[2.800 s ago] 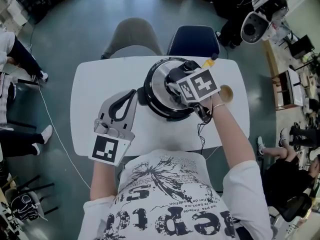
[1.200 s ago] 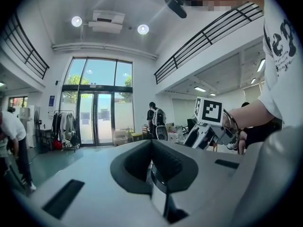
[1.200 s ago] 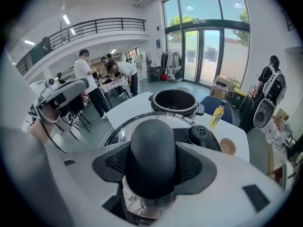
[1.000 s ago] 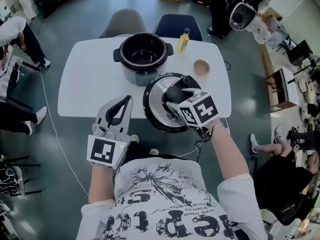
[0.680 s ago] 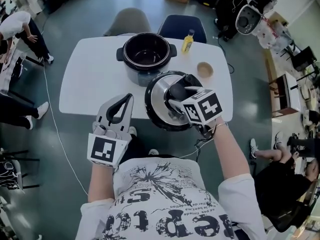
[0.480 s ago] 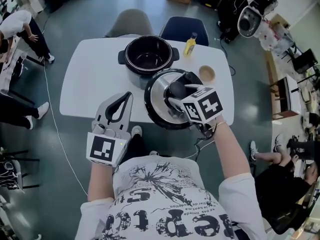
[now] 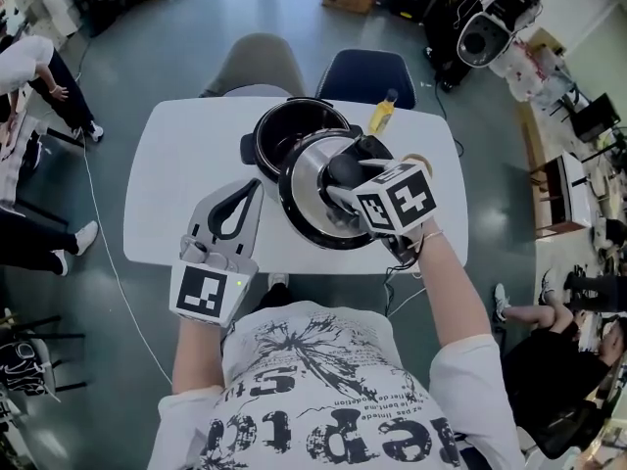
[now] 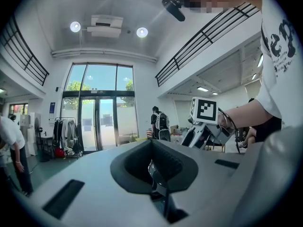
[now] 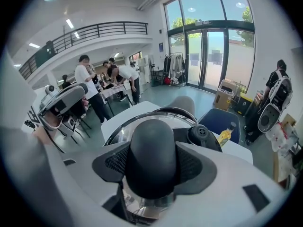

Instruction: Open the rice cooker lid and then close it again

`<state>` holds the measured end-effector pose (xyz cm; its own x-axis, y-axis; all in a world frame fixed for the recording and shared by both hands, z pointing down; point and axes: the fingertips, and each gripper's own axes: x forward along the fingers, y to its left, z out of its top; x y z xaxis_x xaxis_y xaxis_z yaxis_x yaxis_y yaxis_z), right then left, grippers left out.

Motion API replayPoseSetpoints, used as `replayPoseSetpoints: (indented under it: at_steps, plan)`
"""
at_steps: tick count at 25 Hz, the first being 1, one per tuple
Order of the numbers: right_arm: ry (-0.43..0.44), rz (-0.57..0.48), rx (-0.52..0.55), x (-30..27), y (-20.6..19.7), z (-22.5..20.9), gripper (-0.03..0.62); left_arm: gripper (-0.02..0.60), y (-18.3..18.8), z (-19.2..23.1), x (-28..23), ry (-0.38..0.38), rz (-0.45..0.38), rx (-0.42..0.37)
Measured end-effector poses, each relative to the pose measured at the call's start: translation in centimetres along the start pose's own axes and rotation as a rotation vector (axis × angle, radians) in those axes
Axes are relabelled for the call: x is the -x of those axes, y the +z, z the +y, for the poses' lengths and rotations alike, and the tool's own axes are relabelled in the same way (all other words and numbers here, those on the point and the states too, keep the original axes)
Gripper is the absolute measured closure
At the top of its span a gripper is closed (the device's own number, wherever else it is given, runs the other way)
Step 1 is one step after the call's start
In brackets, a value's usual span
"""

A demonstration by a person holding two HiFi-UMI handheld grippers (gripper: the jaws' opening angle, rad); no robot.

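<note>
The black rice cooker pot [image 7: 279, 133] stands with no lid on it on the white table [image 7: 186, 164]. My right gripper [image 7: 343, 179] is shut on the black knob [image 9: 154, 145] of the steel lid [image 7: 309, 194]. It holds the lid tilted in the air, overlapping the pot's near right rim. The lid's shiny top [image 9: 116, 136] hides the pot in the right gripper view. My left gripper [image 7: 235, 218] is shut on nothing, level over the table's near left part, left of the lid. Its jaws [image 8: 156, 183] point into the room, with the right gripper's marker cube [image 8: 206, 110] in sight.
A yellow bottle [image 7: 381, 114] stands behind the pot at the right, also shown as the yellow bottle [image 9: 224, 136]. A tan cup [image 7: 418, 161] peeks out by the right hand. A grey chair [image 7: 260, 62] and a blue chair [image 7: 370, 71] stand behind the table. People [image 9: 87, 86] work nearby.
Both grippers moved away from me toward the pot. The lid, earlier at the table's near edge apart from the pot, now overlaps its rim. The grip on the knob has held.
</note>
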<state>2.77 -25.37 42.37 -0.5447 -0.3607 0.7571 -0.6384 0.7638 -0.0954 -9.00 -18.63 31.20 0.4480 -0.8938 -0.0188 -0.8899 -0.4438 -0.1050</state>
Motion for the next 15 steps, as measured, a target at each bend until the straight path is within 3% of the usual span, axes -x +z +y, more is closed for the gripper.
replayPoseSetpoints:
  at_steps: [5, 15]
  plan:
    - [-0.007, 0.007, -0.009, -3.8, 5.0, -1.9, 0.303, 0.569, -0.4, 6.0, -3.2, 0.0, -0.002, 0.011]
    - [-0.017, 0.05, -0.034, -11.4, 10.2, -5.3, 0.303, 0.569, -2.7, 13.8, -7.9, -0.015, 0.013, 0.023]
